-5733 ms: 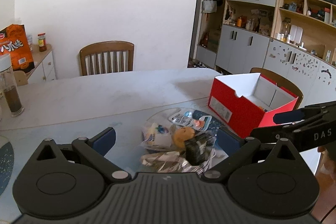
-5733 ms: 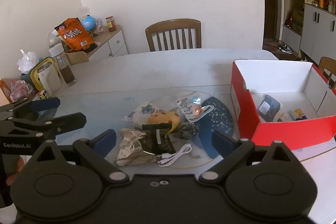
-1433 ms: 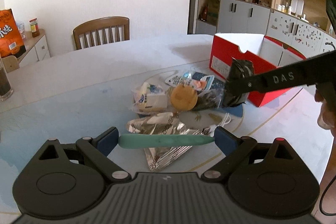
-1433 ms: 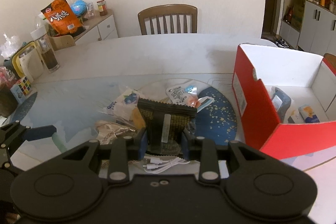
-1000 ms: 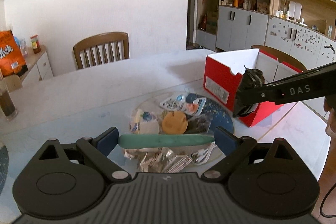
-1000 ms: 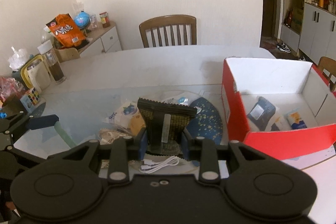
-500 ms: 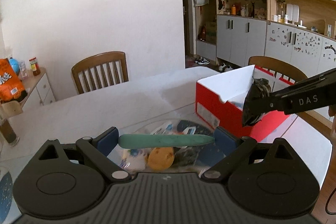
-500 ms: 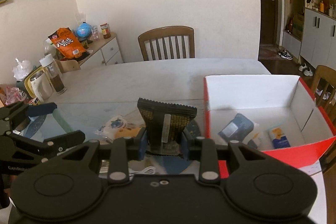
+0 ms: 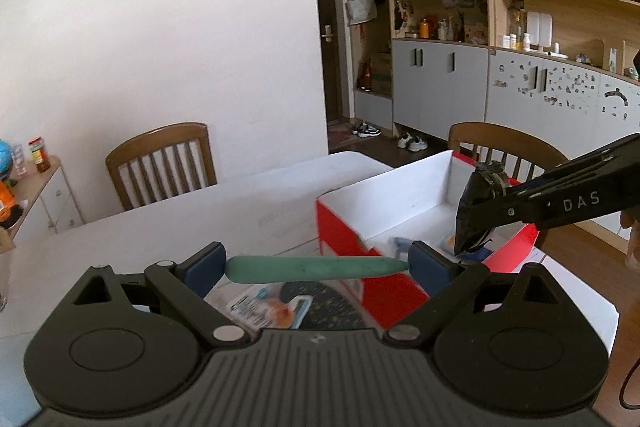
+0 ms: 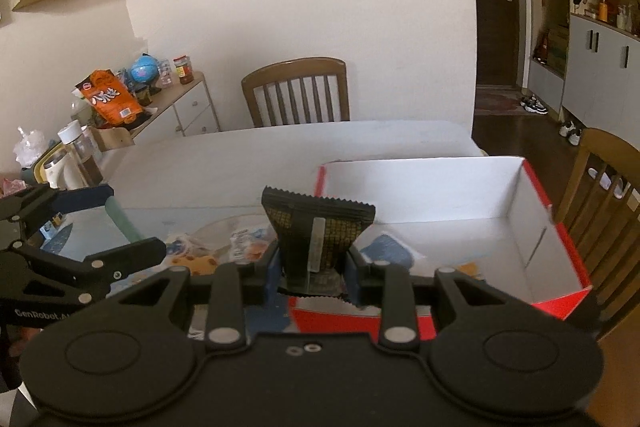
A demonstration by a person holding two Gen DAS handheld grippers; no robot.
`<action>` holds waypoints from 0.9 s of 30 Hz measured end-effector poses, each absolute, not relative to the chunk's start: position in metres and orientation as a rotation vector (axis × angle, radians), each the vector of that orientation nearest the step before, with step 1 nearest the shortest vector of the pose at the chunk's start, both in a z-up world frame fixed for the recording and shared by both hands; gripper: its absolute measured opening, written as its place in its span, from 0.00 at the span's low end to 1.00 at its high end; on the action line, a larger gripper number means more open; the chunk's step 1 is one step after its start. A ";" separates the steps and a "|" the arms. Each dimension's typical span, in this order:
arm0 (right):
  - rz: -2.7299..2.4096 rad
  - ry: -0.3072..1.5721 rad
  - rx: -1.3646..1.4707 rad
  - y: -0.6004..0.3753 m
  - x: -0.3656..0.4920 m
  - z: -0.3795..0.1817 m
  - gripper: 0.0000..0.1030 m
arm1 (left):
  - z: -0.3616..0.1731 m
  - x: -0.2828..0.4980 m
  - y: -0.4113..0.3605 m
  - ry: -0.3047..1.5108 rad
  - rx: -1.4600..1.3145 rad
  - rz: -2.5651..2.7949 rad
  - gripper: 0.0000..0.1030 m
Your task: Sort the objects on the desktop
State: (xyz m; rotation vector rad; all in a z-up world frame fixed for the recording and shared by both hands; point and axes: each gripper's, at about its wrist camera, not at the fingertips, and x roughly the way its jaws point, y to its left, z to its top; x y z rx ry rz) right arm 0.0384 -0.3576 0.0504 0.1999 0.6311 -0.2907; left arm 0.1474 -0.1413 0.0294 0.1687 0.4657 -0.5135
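Note:
My left gripper [image 9: 316, 267] is shut on a green stick [image 9: 280, 269] that spans lengthwise between its blue pads, above the table near the red box [image 9: 340, 227]. From the right wrist view the left gripper [image 10: 134, 221] hangs at the left with the green stick [image 10: 120, 219] in it. My right gripper [image 10: 312, 267] is shut on a dark snack packet [image 10: 316, 223], held upright over the near wall of the red box [image 10: 440, 187]. The left wrist view shows the dark packet [image 9: 470, 223] hanging above the box's open top. A blue packet [image 10: 390, 247] lies inside the box.
Loose snack packets [image 9: 272, 307] and a cookie [image 10: 196, 263] lie on a round mat left of the box. A wooden chair [image 10: 296, 95] stands behind the table, another chair [image 10: 600, 187] at the right. A bottle [image 10: 80, 155] and kettle stand at the table's left end.
Both grippers have risen and moved right, from over the snack pile to the red box. The packet now hangs over the box. Both grips are unchanged.

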 end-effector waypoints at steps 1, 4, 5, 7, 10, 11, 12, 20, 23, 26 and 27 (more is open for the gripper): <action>-0.294 0.632 0.202 -0.362 0.037 0.050 0.31 | 0.030 0.149 -0.147 0.465 0.173 -0.518 0.95; -0.299 0.641 0.208 -0.376 0.034 0.048 0.31 | 0.031 0.152 -0.162 0.468 0.186 -0.530 0.95; -0.300 0.645 0.210 -0.380 0.033 0.048 0.31 | 0.031 0.154 -0.167 0.469 0.189 -0.534 0.95; -0.302 0.648 0.213 -0.389 0.032 0.047 0.31 | 0.032 0.158 -0.177 0.471 0.195 -0.545 0.95; -0.306 0.651 0.212 -0.401 0.032 0.047 0.31 | 0.032 0.166 -0.192 0.480 0.202 -0.562 0.95; -0.306 0.655 0.210 -0.407 0.032 0.047 0.31 | 0.032 0.168 -0.196 0.484 0.201 -0.568 0.95; -0.308 0.659 0.207 -0.410 0.032 0.046 0.31 | 0.032 0.170 -0.200 0.488 0.200 -0.573 0.95; -0.330 0.692 0.189 -0.438 0.037 0.040 0.31 | 0.029 0.194 -0.223 0.523 0.186 -0.607 0.95; -0.328 0.701 0.186 -0.445 0.040 0.038 0.31 | 0.027 0.200 -0.231 0.528 0.189 -0.617 0.95; -0.329 0.713 0.178 -0.452 0.044 0.035 0.31 | 0.027 0.208 -0.239 0.532 0.191 -0.633 0.95; -0.332 0.717 0.177 -0.455 0.045 0.034 0.31 | 0.027 0.211 -0.242 0.532 0.196 -0.636 0.95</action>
